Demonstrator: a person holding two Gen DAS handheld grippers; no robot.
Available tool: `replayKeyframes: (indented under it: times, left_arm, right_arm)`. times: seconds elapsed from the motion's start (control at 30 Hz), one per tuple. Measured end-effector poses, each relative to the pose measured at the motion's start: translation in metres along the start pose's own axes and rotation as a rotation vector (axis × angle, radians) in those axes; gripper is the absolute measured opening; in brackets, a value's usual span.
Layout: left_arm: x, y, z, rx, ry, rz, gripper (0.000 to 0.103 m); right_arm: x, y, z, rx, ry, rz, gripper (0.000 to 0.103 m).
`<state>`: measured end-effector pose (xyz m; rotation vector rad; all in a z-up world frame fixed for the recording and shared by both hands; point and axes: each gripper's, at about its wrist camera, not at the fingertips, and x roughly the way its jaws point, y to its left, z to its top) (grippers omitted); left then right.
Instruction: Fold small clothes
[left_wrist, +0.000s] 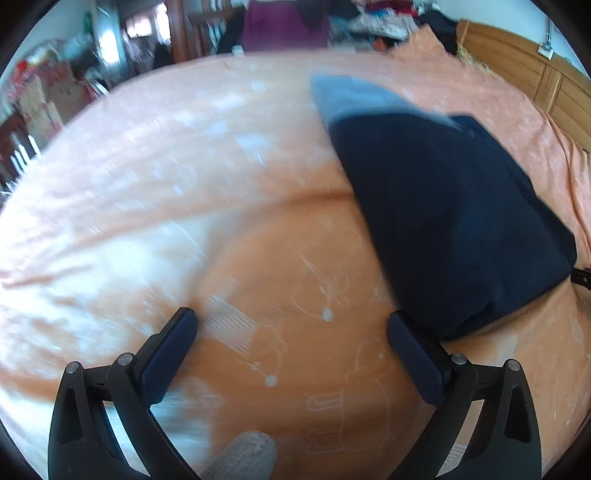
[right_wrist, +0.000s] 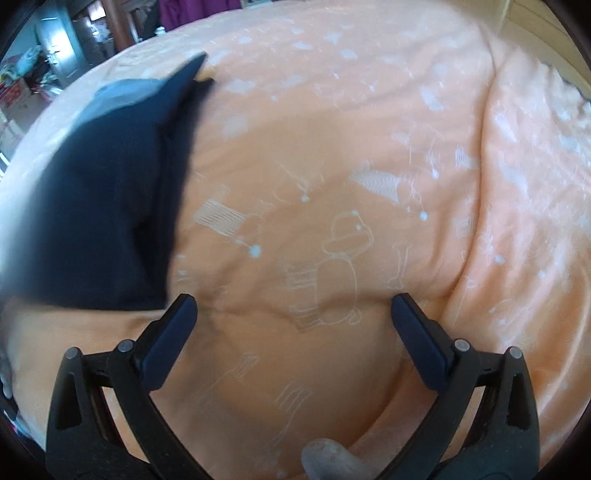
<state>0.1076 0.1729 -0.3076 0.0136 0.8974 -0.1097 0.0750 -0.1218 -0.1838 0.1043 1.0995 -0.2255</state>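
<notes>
1. Left gripper (left_wrist: 291, 325): jaws spread wide, nothing between them, hovering over bare orange bedspread (left_wrist: 147, 192). A gloved fingertip (left_wrist: 243, 454) shows at the bottom edge of the left wrist view.
2. Right gripper (right_wrist: 294, 310): also spread wide, empty, over the same bedspread with its white cartoon print. Another fingertip pokes in at the bottom of that view too.
3. Task item: dark navy garment (left_wrist: 454, 221) lies on the bedspread between the two grippers. In the left view it starts just beside the right-hand finger of the left gripper; in the right view its lower corner sits just beside the left-hand finger of the right gripper. Can't tell if either finger touches it.
4. The garment looks like a compact multi-layer wedge, with a grey-blue band (left_wrist: 354, 98) at the far end, likely a waistband or hem. Exact type of clothing unclear; motion blur.
5. Progress judgement: looks at least partly folded already, since edges are stacked and the shape is compact, and both grippers are off it. Either this piece is finished or one more fold or smoothing is left. No other small clothes visible on the bed near the grippers.
6. Far: wooden headboard (left_wrist: 524, 70) at right, cluttered room beyond the bed edge, blurred.
</notes>
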Motion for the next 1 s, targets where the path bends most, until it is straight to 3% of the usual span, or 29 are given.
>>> replayKeyframes:
  times: [0.13, 0.23, 0.3, 0.4, 0.53, 0.83, 1.0]
  left_arm:
    - [-0.059, -0.004, 0.018, 0.001, -0.149, 0.043, 0.103]
    - [-0.131, -0.013, 0.035, 0.007, -0.319, 0.082, 0.103]
    - [-0.184, -0.020, 0.043, -0.004, -0.440, 0.108, 0.103]
    - [-0.229, -0.023, 0.050, -0.033, -0.518, 0.071, 0.103]
    - [-0.252, -0.030, 0.050, -0.037, -0.515, 0.024, 0.103]
    - [-0.258, -0.050, 0.028, -0.021, -0.437, -0.033, 0.103]
    - [-0.258, -0.051, 0.026, -0.041, -0.430, -0.051, 0.103]
  right_arm:
    - [-0.065, 0.020, 0.012, -0.050, -0.143, 0.030, 0.103]
    - [-0.153, 0.054, 0.017, -0.114, -0.363, 0.037, 0.103]
    - [-0.193, 0.073, 0.014, -0.133, -0.461, 0.053, 0.103]
    - [-0.209, 0.097, 0.013, -0.153, -0.451, 0.138, 0.103]
    - [-0.208, 0.118, 0.008, -0.210, -0.430, 0.118, 0.102]
    - [-0.205, 0.115, -0.005, -0.136, -0.356, 0.139, 0.102]
    - [-0.209, 0.112, -0.010, -0.115, -0.370, 0.113, 0.102]
